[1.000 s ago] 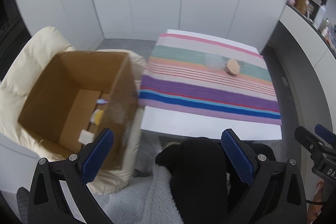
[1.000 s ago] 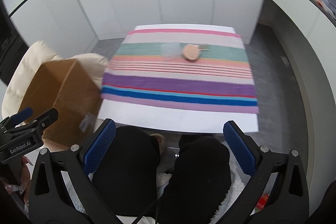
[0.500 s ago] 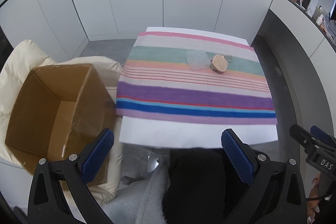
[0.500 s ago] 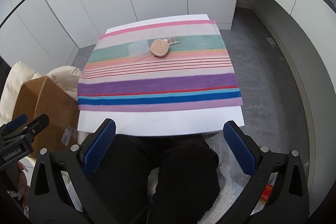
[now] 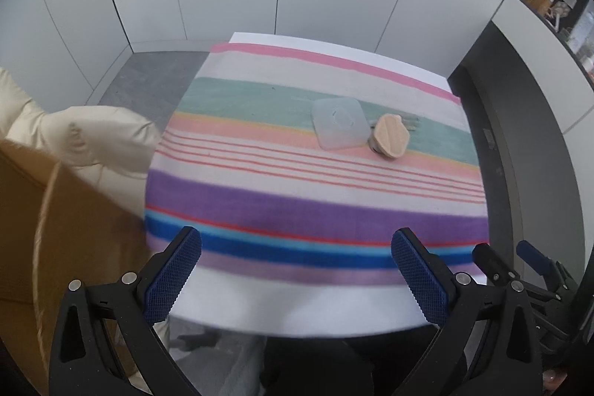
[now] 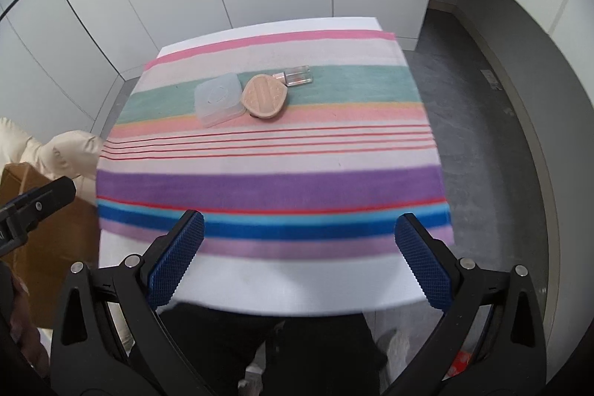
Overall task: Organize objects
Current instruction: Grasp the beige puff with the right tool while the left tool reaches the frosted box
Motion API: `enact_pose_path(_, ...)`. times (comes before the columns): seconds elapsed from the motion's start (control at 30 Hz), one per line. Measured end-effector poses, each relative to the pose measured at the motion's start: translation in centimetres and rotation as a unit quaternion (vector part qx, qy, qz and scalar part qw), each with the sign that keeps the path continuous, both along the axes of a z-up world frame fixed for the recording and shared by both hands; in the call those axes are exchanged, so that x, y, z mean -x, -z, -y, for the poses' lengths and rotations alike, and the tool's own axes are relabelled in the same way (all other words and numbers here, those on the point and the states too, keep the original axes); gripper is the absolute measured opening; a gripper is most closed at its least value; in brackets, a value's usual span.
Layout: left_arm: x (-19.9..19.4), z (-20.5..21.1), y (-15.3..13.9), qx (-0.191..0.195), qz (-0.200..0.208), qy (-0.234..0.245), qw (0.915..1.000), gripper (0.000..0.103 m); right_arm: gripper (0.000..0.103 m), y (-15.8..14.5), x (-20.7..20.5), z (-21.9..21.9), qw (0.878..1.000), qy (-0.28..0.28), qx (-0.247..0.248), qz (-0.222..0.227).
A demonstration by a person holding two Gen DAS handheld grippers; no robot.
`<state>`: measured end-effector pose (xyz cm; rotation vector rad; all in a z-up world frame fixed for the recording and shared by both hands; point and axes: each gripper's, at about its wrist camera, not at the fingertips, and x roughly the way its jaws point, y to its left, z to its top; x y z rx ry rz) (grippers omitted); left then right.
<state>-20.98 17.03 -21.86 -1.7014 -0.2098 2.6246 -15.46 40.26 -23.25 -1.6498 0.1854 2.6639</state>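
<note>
A clear square plastic case (image 5: 338,128) (image 6: 219,103), a peach ribbed compact (image 5: 391,140) (image 6: 264,96) and a small clear bottle (image 6: 297,76) lie close together on the far teal stripe of a striped cloth (image 5: 315,210) (image 6: 267,184) on a white table (image 6: 282,288). My left gripper (image 5: 297,270) is open and empty over the table's near edge. My right gripper (image 6: 299,257) is open and empty, also over the near edge. Both are well short of the objects.
A brown cardboard box (image 5: 67,232) (image 6: 44,232) stands left of the table on a cream padded chair (image 5: 92,136) (image 6: 55,151). White cabinet walls stand behind. A grey counter (image 5: 538,69) runs along the right. The person's dark-clad legs (image 6: 297,351) are under the near edge.
Both grippers have moved forward over the table's near edge. The left view has swung right, away from the open box, and the objects look nearer.
</note>
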Motion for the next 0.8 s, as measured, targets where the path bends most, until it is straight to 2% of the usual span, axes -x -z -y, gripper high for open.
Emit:
enact_pose_path(0.23, 5.3, 0.9, 5.1, -0.007, 0.042, -0.02, 0.9989, 0.103, 0.103, 5.0, 6.8, 0.4, 0.999, -0.015, 0.018, -0.032)
enact_pose_path(0.37, 7.2, 1.1, 7.6, -0.002, 0.061, -0.025, 0.9978, 0.103, 0.103, 9.2, 11.6, 1.0, 0.998, -0.023, 0.034, -0.04)
enact_pose_path(0.43, 7.8, 1.2, 8.6, 0.002, 0.068, -0.025, 0.9974, 0.103, 0.103, 11.2, 14.2, 2.1, 0.999, -0.032, 0.012, -0.028)
enact_pose_path(0.57, 9.1, 0.9, 10.4, 0.008, 0.079, -0.025, 0.9965, 0.103, 0.101, 12.9, 16.6, 4.3, 0.997, -0.059, -0.021, -0.035)
enact_pose_path(0.6, 9.4, 0.8, 10.7, 0.007, 0.079, -0.023, 0.9966, 0.103, 0.098, 13.1, 17.0, 4.9, 0.997, -0.067, -0.027, -0.04)
enact_pose_path(0.63, 9.7, 0.8, 10.8, 0.006, 0.077, -0.022, 0.9967, 0.103, 0.087, 13.3, 17.3, 5.4, 0.996, -0.074, -0.034, -0.042)
enact_pose_path(0.67, 9.9, 0.8, 10.8, 0.006, 0.075, -0.022, 0.997, 0.103, 0.067, 13.7, 17.8, 5.8, 0.995, -0.079, -0.042, -0.037)
enact_pose_path(0.7, 10.1, 0.7, 10.9, 0.006, 0.072, -0.022, 0.9971, 0.103, 0.061, 13.9, 18.1, 5.9, 0.995, -0.081, -0.041, -0.033)
enact_pose_path(0.8, 10.7, 0.1, 11.1, 0.002, 0.073, -0.022, 0.9971, 0.103, 0.054, 14.2, 18.3, 5.0, 0.997, -0.065, -0.022, -0.035)
